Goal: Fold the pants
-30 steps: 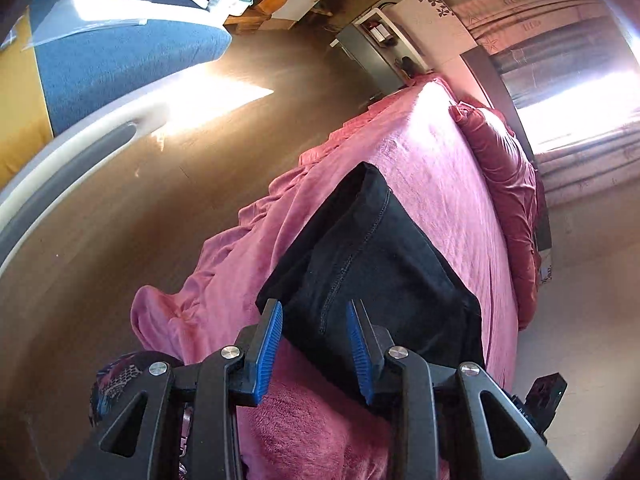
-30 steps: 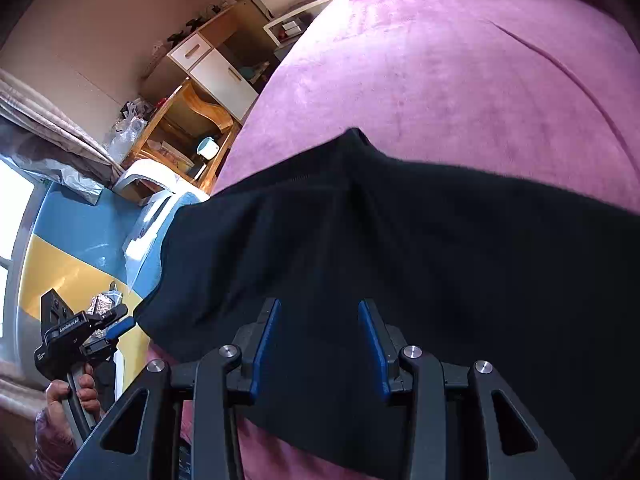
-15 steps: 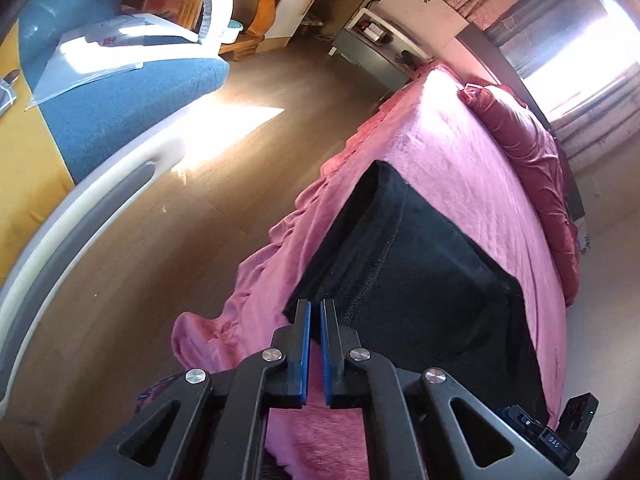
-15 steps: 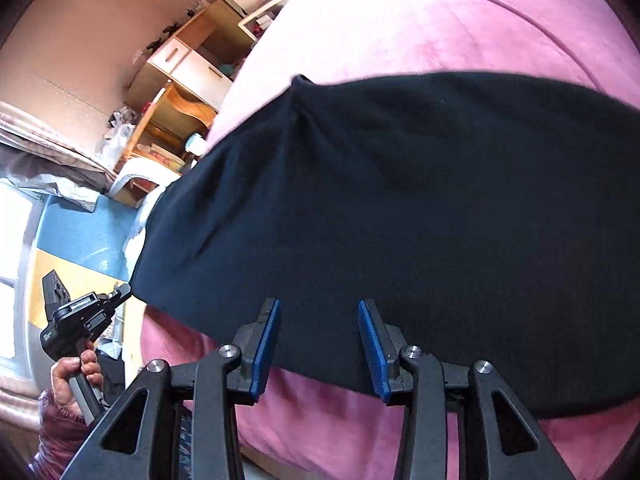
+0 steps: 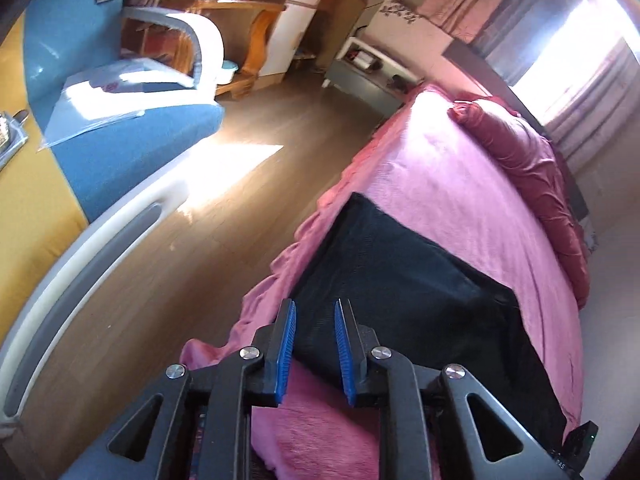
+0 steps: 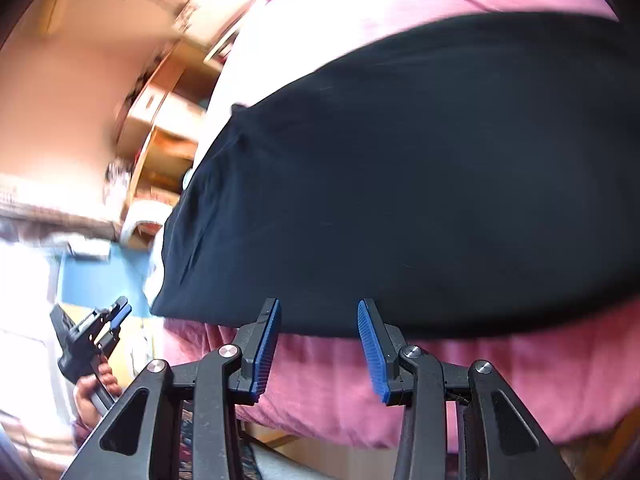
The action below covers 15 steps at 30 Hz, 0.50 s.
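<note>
The dark folded pants (image 5: 420, 300) lie flat on the pink bedspread (image 5: 460, 184) near the bed's foot edge; they fill much of the right wrist view (image 6: 420, 180). My left gripper (image 5: 315, 312) is open and empty, just above the pants' near corner. My right gripper (image 6: 318, 308) is open and empty, just short of the pants' near edge. The left gripper also shows at the left of the right wrist view (image 6: 118, 314), held in a hand.
A dark red pillow (image 5: 532, 168) lies along the bed's far side. A blue and yellow sofa (image 5: 100, 152) stands left across the wooden floor (image 5: 180, 260). A wooden desk (image 5: 256, 32) and a bedside cabinet (image 5: 368, 76) stand at the back.
My left gripper shut half a second ago and has opened again. Both grippers have drawn back towards the bed's foot edge; the pants lie flatter.
</note>
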### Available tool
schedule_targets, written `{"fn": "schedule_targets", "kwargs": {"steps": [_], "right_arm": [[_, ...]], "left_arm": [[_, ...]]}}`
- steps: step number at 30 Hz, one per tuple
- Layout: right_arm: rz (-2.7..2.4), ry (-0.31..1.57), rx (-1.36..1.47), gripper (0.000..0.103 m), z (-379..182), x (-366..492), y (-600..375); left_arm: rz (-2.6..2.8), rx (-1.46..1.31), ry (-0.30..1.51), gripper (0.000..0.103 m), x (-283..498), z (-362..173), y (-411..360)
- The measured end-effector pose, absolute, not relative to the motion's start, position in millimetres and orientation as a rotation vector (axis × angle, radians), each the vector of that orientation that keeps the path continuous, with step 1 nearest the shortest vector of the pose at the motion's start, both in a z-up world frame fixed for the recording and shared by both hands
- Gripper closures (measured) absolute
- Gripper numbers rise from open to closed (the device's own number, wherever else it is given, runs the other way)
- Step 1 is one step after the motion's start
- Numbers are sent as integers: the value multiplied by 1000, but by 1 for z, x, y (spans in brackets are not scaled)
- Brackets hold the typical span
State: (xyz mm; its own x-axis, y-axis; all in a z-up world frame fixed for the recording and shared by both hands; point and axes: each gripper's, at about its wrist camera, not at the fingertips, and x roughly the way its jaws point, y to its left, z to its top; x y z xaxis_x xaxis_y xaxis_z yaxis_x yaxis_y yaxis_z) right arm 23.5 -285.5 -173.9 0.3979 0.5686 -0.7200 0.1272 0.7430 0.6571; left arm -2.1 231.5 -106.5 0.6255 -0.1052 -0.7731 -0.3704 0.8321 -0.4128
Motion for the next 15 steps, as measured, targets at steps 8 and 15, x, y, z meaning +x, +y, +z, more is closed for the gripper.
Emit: {"fn": "schedule_targets", "kwargs": {"steps": [8,15], "right_arm": [[85,1099,924,66,-189,-18,-360],[-5,1036,1022,76,-194,-26,-399]], "left_arm": [[-205,-427,997,80,25,-121,122],[-330,-314,1087,80,29,-139,60]]}}
